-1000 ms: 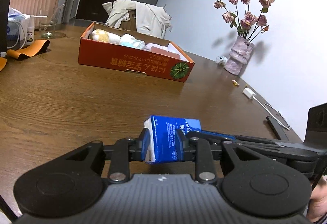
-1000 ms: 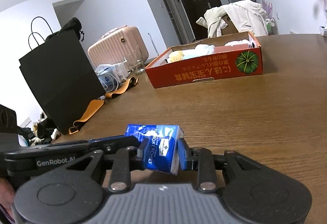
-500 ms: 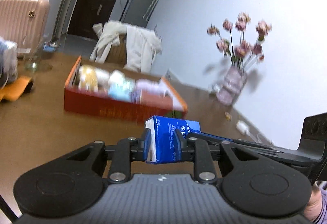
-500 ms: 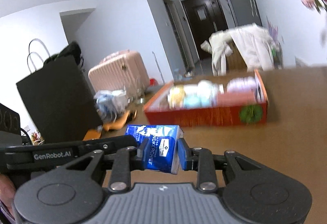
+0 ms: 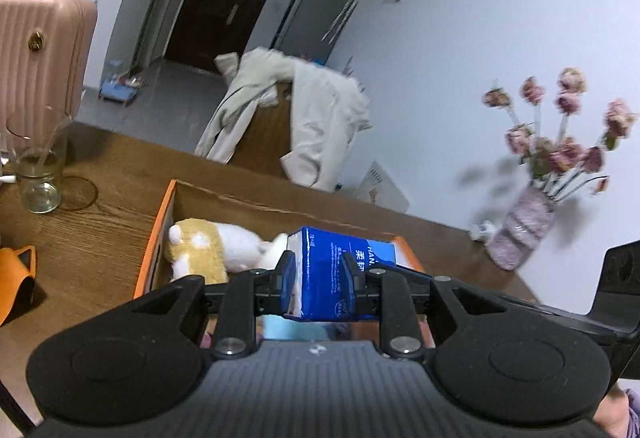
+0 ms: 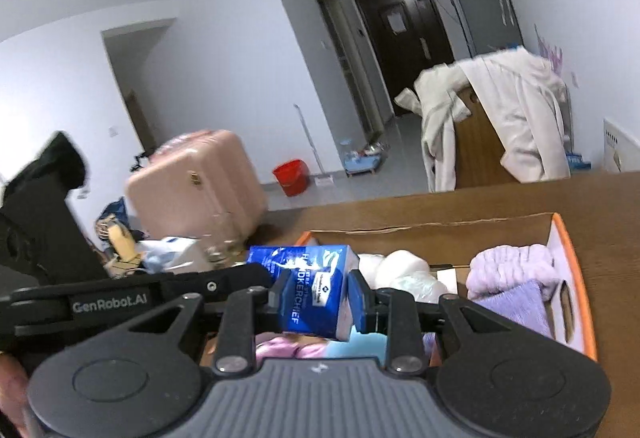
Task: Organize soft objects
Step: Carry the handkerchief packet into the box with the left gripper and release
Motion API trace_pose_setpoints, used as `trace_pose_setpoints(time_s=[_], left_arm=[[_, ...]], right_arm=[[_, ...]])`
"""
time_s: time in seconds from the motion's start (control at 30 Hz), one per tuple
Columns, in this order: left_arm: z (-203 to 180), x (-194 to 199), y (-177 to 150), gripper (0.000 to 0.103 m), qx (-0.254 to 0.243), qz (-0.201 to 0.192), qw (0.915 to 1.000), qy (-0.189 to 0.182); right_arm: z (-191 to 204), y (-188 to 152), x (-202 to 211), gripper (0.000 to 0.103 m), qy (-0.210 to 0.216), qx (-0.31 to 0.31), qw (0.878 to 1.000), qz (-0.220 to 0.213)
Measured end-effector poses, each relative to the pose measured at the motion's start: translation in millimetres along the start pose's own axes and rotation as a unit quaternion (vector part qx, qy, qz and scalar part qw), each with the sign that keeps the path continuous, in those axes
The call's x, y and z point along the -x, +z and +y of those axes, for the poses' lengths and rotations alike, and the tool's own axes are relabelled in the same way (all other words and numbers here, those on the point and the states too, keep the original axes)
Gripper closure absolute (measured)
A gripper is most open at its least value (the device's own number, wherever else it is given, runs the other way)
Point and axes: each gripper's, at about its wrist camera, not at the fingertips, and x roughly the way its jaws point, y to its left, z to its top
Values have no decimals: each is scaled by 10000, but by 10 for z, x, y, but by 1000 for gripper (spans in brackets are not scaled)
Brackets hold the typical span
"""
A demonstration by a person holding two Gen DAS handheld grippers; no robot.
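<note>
Both grippers are shut on one blue tissue pack, one at each end, and hold it above the orange cardboard box. My left gripper grips one end. My right gripper grips the other end of the pack. The box holds a yellow and white plush toy, white soft items, purple cloths and pink and light blue items under the grippers.
A glass jar stands on the wooden table left of the box. A vase of dried roses stands at the right. A pink suitcase and a chair draped with a white coat stand beyond the table.
Both grippers carried the tissue pack up off the table and forward. It now hangs over the orange box, which was farther away before.
</note>
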Motion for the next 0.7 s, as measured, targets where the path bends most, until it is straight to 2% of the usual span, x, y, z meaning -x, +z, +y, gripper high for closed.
trace_pose_setpoints(time_s=[0.2,0.27,0.33,0.43,0.57,0.7], left_arm=[[259,-648,-87,79,66,644,9969,448],[317,-792,-145,80,-2,831,9947,605],[348,-860,-179,82,-138,924,9926,776],[425,-891,-192,81,-34,990,9911,890],[374,-855,-213,79,-173,952,9887,1146],[277,-588,-151,77,-345,807,9906,1050]], right_arm=[[-299,-29,-689,78,-299,-349,9981,400],[-329,-83,-860,83,-497,-311,9963,626],[-260,-159,-989,85,-669,-1,9938,891],[-240,-169,-1035,85,-691,12,9931,945],[-202,-179,-1055,83,-657,89,9937,907],[-177,-123,-784,83,-594,89,9954,751]])
